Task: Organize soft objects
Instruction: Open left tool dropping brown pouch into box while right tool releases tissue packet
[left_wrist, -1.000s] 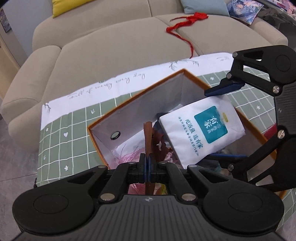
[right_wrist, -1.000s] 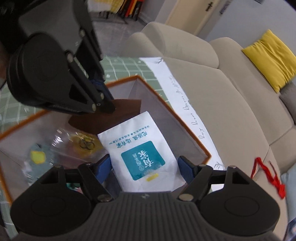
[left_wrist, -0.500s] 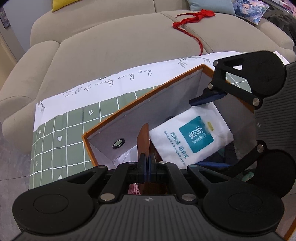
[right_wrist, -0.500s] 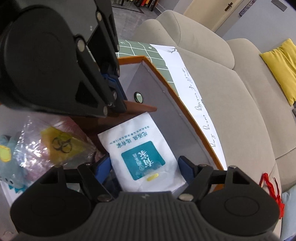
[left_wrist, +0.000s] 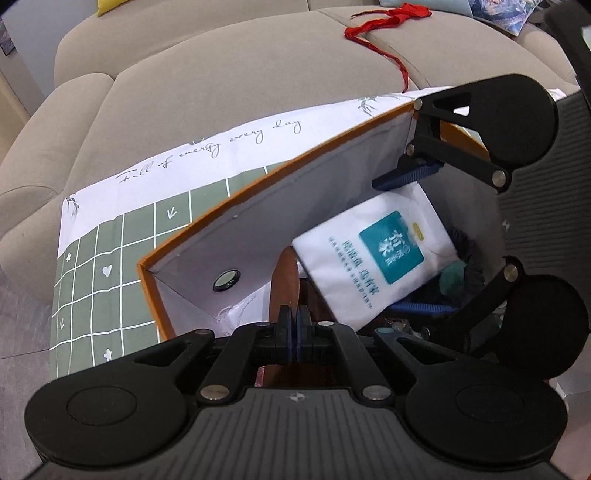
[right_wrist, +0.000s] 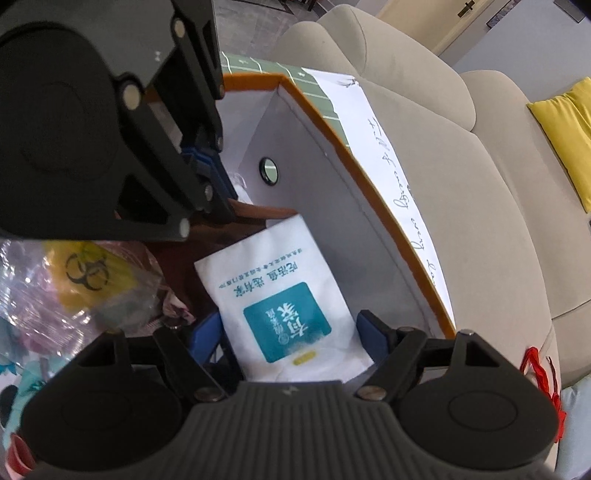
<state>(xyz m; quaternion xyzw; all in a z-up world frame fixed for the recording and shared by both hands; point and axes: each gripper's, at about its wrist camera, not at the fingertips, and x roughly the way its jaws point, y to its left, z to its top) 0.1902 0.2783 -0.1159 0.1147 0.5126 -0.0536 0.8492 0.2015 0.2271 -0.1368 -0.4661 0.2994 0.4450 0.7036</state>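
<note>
Left gripper (left_wrist: 294, 325) clamped tight on the edge of a brown flap (left_wrist: 283, 284), which rises ahead of the closed jaws inside the orange-rimmed box (left_wrist: 258, 192). Right gripper (right_wrist: 291, 328) spread wide, blue fingers (right_wrist: 371, 334) either side of the white packet (right_wrist: 280, 302) with the teal label, not visibly pressing it. Packet lying tilted in the box, just beside the flap and near a clear bag (right_wrist: 85, 280) to the left of the right jaws.

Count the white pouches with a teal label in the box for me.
1. The white pouch leans inside the orange-rimmed box, between the open right claw fingers. Clutter may hide others.
</note>
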